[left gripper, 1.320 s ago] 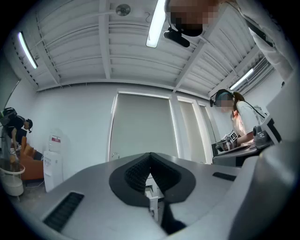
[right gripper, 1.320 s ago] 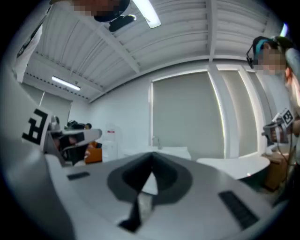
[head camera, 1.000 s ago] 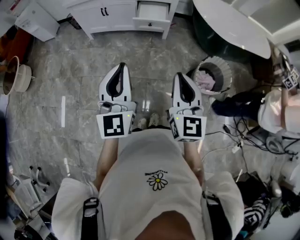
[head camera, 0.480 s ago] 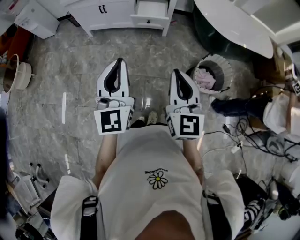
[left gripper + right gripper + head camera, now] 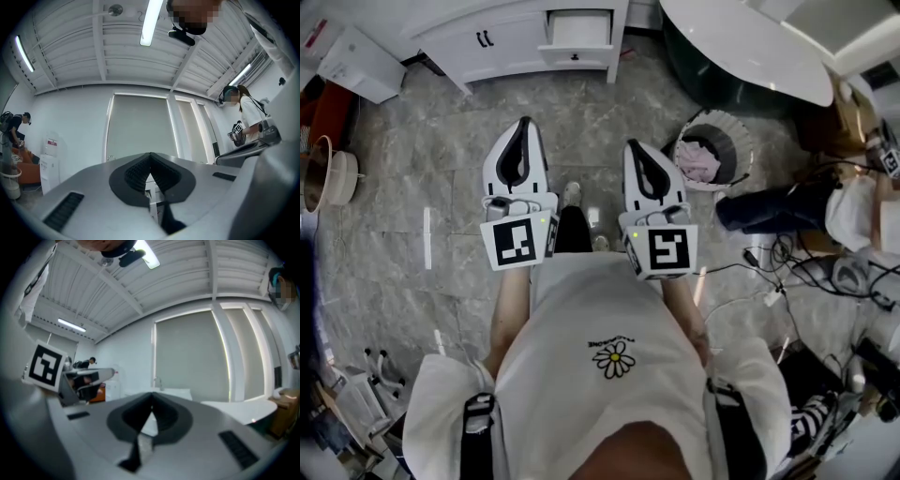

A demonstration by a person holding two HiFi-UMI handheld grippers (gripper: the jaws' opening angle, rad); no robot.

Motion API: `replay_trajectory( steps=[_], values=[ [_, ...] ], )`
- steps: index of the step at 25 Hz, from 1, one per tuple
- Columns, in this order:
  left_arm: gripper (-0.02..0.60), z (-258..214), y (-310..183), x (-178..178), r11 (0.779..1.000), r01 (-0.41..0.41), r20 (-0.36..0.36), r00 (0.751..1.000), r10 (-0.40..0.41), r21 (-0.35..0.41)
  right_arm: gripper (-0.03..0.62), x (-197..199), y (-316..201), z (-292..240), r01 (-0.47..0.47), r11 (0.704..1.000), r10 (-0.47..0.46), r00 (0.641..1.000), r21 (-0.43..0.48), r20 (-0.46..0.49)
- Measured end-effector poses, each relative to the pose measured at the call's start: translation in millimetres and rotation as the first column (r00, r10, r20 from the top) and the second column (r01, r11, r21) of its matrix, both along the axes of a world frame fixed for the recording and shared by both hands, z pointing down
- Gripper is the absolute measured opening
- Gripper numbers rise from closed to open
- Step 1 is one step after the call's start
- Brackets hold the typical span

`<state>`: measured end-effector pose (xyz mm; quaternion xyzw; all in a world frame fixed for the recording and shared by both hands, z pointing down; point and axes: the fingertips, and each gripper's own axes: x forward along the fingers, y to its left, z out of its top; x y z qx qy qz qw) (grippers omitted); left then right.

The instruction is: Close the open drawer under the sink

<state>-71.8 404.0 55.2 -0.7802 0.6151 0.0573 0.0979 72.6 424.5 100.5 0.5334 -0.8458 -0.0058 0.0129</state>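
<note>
- Grey marble-tile floor (image 5: 412,169); a person stands on it with both tools held out front.
- Left gripper (image 5: 523,124): jaws together, nothing in them. Right gripper (image 5: 632,144): same, pressed together, empty.
- Open drawer (image 5: 577,30) sticks out of the white cabinet (image 5: 502,42) at the top of the head view, well apart from both grippers.
- Bin (image 5: 713,150) just right of the right gripper, white round tabletop (image 5: 741,47) beyond it.
- Cables (image 5: 773,258) on the floor at right.
- Gripper views: ribbed white ceiling (image 5: 70,51), strip lights.

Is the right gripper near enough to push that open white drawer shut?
Probably not yet: the right gripper is well short of the white drawer, though only bare grey floor lies between.
</note>
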Motion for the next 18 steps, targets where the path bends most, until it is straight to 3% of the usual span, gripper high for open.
replay_trajectory(
  steps=[5,12,18],
  values=[
    [0.021,3.1,-17.6,9.1,1.000,-0.020,0.001,1.000,0.020,0.014,0.029,7.5,-12.9,-0.4,-0.021,0.999,0.021,1.000,0.028,0.012],
    [0.021,-3.1,-69.3,6.8,0.999,-0.028,-0.078,0.996,0.030,0.030,0.029,3.9,-56.3,-22.4,-0.023,0.995,0.023,1.000,0.101,-0.006],
    [0.021,1.1,-119.0,2.8,0.999,-0.038,-0.040,0.998,0.038,0.013,0.029,14.7,-111.0,-19.5,-0.094,0.993,0.095,0.995,0.075,-0.010]
  ],
)
